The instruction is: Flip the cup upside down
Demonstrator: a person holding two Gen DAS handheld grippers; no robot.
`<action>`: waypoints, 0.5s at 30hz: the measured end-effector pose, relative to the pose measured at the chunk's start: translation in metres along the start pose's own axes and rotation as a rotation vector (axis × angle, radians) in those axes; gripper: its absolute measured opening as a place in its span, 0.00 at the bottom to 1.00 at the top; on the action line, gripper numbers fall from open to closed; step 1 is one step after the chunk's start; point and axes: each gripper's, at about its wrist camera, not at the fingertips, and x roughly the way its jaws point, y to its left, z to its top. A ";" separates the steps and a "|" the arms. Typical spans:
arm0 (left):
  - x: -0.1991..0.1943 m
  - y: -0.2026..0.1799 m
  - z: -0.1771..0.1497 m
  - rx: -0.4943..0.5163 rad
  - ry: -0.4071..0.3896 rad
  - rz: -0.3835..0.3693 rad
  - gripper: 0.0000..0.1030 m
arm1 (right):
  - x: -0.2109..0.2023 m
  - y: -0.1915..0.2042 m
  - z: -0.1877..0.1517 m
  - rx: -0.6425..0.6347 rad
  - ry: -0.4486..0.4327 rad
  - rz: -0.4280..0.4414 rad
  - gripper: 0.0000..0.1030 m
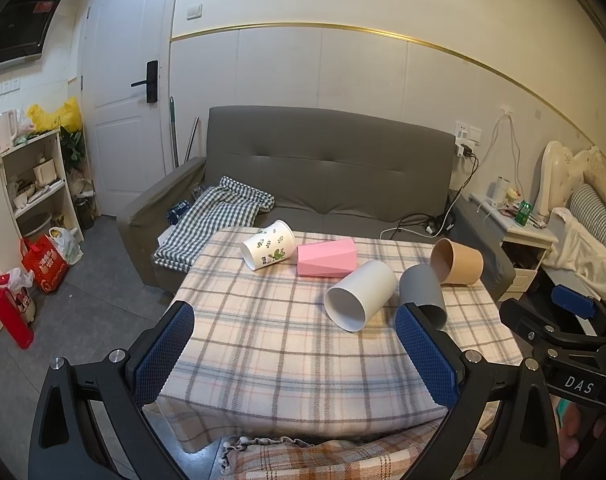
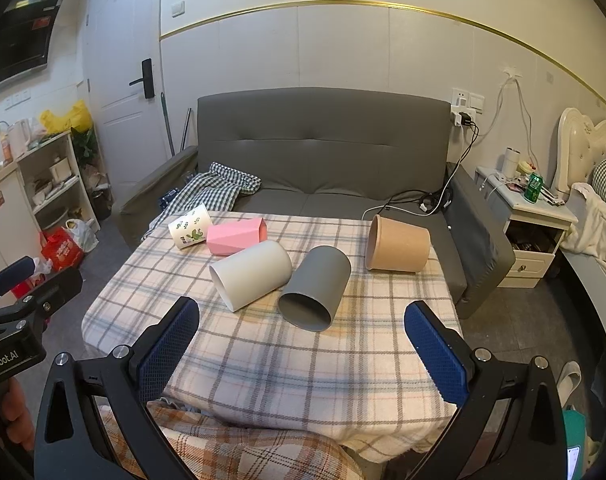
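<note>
Five cups lie on their sides on a worktop [image 2: 263,360] covered with a plaid cloth, in front of a grey sofa [image 2: 323,152]. From the right wrist view, the grey cup [image 2: 317,286] lies near the middle, its long axis running toward the camera and its open mouth facing the near edge, tilted slightly left. Just to its left, touching or nearly touching it, the white cup [image 2: 253,274] lies with its mouth toward the near left. Behind that, the pink faceted cup [image 2: 235,238] lies across the worktop with its mouth to the right, its base against a white cup printed with green leaves [image 2: 191,232]. At the far right, the tan paper cup [image 2: 399,250] lies with its wide mouth to the left. The right hand-held gripper [image 2: 301,340] hangs over the near edge with its blue-padded fingers spread wide, holding and touching nothing. In the left wrist view the left hand-held gripper [image 1: 295,346] is likewise spread wide and empty above the near edge; its right finger overlaps the grey cup [image 1: 421,288] in this view, though contact cannot be judged. The right tool's body there reads "DAS"; the left tool's body, seen from the right, shows the partial lettering "enRobot.AI".
</note>
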 end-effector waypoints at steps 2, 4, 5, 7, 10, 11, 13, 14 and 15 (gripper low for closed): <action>0.000 0.000 0.000 -0.002 0.000 -0.002 1.00 | 0.000 0.000 0.000 0.000 0.001 0.001 1.00; 0.000 0.000 0.000 0.000 0.001 -0.001 1.00 | 0.000 0.000 0.000 -0.001 0.001 0.000 1.00; 0.000 0.000 0.000 0.000 0.001 0.000 1.00 | 0.001 0.000 0.000 -0.001 0.003 0.001 1.00; 0.000 0.000 0.000 -0.001 0.000 -0.002 1.00 | 0.000 0.000 0.000 -0.001 0.003 0.001 1.00; 0.000 0.001 0.000 0.000 -0.001 0.000 1.00 | 0.002 -0.001 0.001 -0.004 0.003 0.006 1.00; 0.000 0.001 0.000 0.000 0.001 -0.001 1.00 | 0.002 0.000 0.001 -0.004 0.004 0.006 1.00; 0.001 0.001 0.001 -0.001 0.001 0.000 1.00 | 0.001 0.000 0.001 -0.003 0.004 0.006 1.00; 0.000 0.001 0.001 -0.001 0.002 0.000 1.00 | 0.002 0.000 0.001 -0.003 0.005 0.006 1.00; 0.000 0.001 0.000 -0.001 0.002 -0.001 1.00 | 0.002 0.000 0.001 -0.003 0.005 0.006 1.00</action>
